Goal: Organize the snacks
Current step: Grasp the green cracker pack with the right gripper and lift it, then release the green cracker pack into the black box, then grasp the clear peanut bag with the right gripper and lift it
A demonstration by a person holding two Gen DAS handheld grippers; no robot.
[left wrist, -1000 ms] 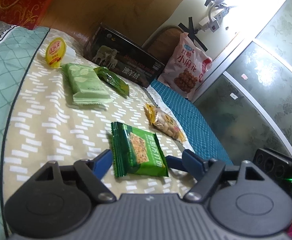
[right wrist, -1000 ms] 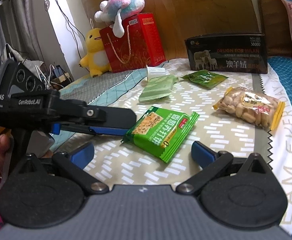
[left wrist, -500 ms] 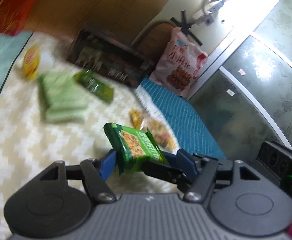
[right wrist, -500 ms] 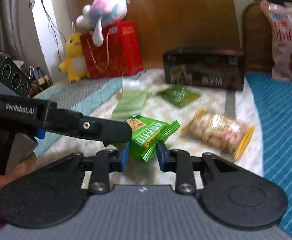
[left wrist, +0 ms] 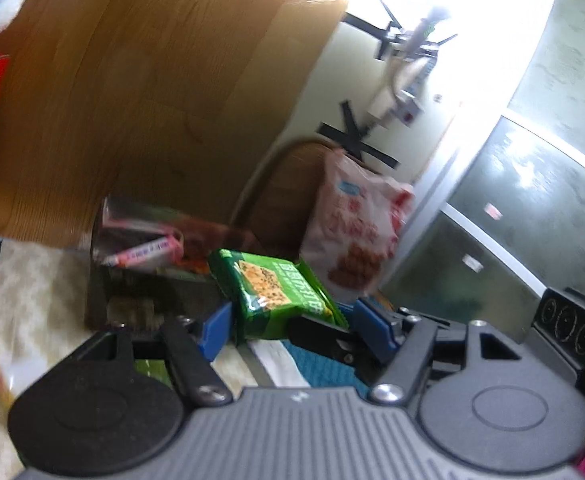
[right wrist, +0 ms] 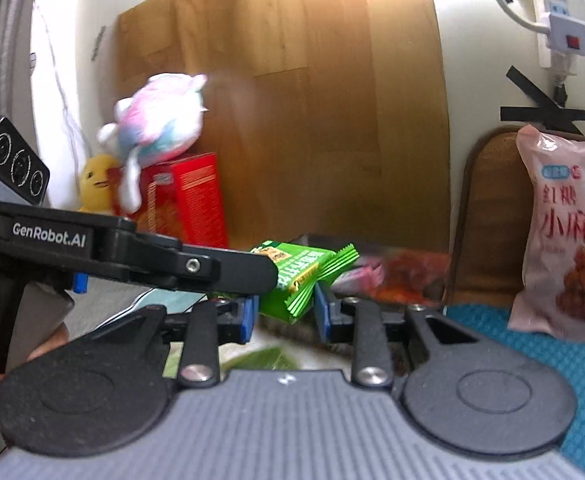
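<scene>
Both grippers hold the same green cracker packet (left wrist: pixel 270 294), lifted clear of the bed (left wrist: pixel 28 292) and hanging in front of the dark box (left wrist: pixel 140 280) that stands at the headboard. In the left wrist view the left gripper (left wrist: pixel 292 322) has its jaws part closed across the packet's width; the blue pad on one side presses the packet's edge, while the other pad sits behind a black finger of the right gripper that reaches in from the side. In the right wrist view the right gripper (right wrist: pixel 284 308) has its jaws drawn narrow on the packet's crimped end, both blue pads against it, and the left gripper's black arm crosses in from the picture's left to the packet's other end. Inside the box lie blurred pink and red wrappers (left wrist: pixel 148 250). A large pink snack bag (right wrist: pixel 568 236) leans against a chair back, well to one side of the packet, above the blue mat (right wrist: pixel 532 344).
</scene>
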